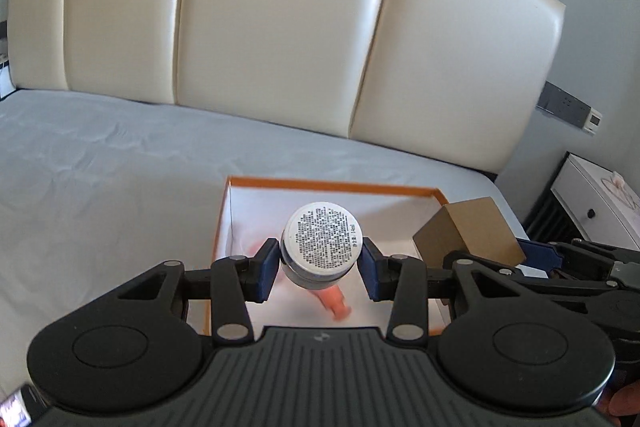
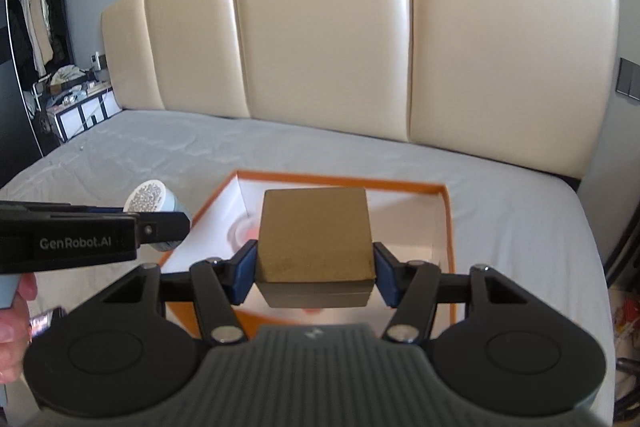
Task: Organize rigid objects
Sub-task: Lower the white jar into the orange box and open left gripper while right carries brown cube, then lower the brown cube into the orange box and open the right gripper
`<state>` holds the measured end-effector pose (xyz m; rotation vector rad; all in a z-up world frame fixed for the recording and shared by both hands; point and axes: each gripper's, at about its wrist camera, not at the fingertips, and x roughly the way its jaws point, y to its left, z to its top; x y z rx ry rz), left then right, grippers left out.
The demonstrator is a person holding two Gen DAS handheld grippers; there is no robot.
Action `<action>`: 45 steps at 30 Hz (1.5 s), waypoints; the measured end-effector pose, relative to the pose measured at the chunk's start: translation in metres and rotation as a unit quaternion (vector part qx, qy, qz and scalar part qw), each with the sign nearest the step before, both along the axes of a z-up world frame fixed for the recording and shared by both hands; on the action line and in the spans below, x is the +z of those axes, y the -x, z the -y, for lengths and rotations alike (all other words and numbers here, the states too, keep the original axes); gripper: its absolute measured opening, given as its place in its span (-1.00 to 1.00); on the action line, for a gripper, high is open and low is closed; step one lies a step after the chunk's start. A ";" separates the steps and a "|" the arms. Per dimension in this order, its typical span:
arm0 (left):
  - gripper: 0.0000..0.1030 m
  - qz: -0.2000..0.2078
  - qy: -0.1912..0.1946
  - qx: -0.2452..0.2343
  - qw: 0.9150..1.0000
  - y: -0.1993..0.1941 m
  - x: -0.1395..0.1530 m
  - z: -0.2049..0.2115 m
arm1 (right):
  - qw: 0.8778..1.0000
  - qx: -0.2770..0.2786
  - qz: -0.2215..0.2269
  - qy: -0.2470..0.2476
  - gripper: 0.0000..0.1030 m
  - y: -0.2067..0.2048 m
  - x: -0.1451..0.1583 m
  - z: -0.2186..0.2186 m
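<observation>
My left gripper (image 1: 320, 263) is shut on a round white jar (image 1: 322, 247), its printed base facing the camera, held above the open orange box (image 1: 332, 185). The jar also shows in the right wrist view (image 2: 150, 199), left of the box (image 2: 448, 223). My right gripper (image 2: 314, 267) is shut on a gold cube box (image 2: 316, 231) and holds it over the orange box's white inside. The cube also shows in the left wrist view (image 1: 472, 231) at the box's right side. A pink object (image 1: 334, 301) lies inside the box, mostly hidden.
The orange box lies on a bed with a grey sheet (image 1: 100, 167) in front of a cream padded headboard (image 1: 280, 27). A white nightstand (image 1: 596, 199) stands to the right. A cluttered shelf and hanging clothes (image 2: 36, 19) are at the far left.
</observation>
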<state>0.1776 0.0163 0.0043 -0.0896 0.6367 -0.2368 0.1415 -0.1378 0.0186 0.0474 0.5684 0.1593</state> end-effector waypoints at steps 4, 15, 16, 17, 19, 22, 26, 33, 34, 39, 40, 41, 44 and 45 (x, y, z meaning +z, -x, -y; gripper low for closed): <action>-0.07 -0.011 -0.012 -0.004 1.000 -0.027 -0.005 -0.002 | 1.000 -0.002 -0.013 -0.013 0.15 -0.028 -0.002 0.001; -0.07 -0.089 -0.081 -0.034 0.992 -0.084 -0.063 0.011 | 0.992 0.008 -0.128 -0.016 0.15 -0.106 -0.056 -0.004; -0.07 -0.094 -0.085 -0.040 0.991 -0.087 -0.067 0.013 | 0.990 0.010 -0.138 -0.012 0.15 -0.112 -0.062 -0.005; -0.07 -0.101 -0.093 -0.042 0.990 -0.090 -0.072 0.015 | 0.989 0.012 -0.148 -0.011 0.15 -0.116 -0.067 -0.005; -0.07 -0.111 -0.108 -0.050 0.987 -0.096 -0.081 0.018 | 0.986 0.012 -0.168 -0.013 0.15 -0.127 -0.079 -0.005; -0.07 -0.128 -0.122 -0.061 0.982 -0.102 -0.092 0.019 | 0.981 0.012 -0.194 -0.013 0.15 -0.140 -0.093 -0.004; -0.07 -0.154 -0.137 -0.074 0.976 -0.107 -0.107 0.020 | 0.975 0.019 -0.223 -0.009 0.15 -0.155 -0.106 -0.005; -0.06 -0.139 -0.200 -0.084 0.966 -0.106 -0.116 0.029 | 0.969 0.035 -0.245 0.001 0.15 -0.163 -0.114 -0.009; -0.06 -0.136 -0.205 -0.089 0.965 -0.105 -0.117 0.030 | 0.969 0.036 -0.246 0.001 0.15 -0.162 -0.113 -0.008; -0.02 -0.128 -0.218 -0.091 0.963 -0.102 -0.118 0.029 | 0.968 0.036 -0.249 0.000 0.14 -0.161 -0.113 -0.005; -0.01 -0.126 -0.213 -0.094 0.964 -0.102 -0.118 0.028 | 0.968 0.035 -0.249 -0.001 0.14 -0.161 -0.114 -0.006; 0.13 -0.125 -0.206 -0.095 0.966 -0.101 -0.116 0.027 | 0.968 0.033 -0.249 -0.003 0.14 -0.161 -0.114 -0.006; 0.47 -0.110 -0.185 -0.093 0.972 -0.097 -0.110 0.021 | 0.969 0.028 -0.246 -0.003 0.14 -0.160 -0.115 -0.006; 0.58 -0.105 -0.176 -0.092 0.975 -0.095 -0.107 0.017 | 0.969 0.025 -0.245 -0.004 0.14 -0.160 -0.114 -0.006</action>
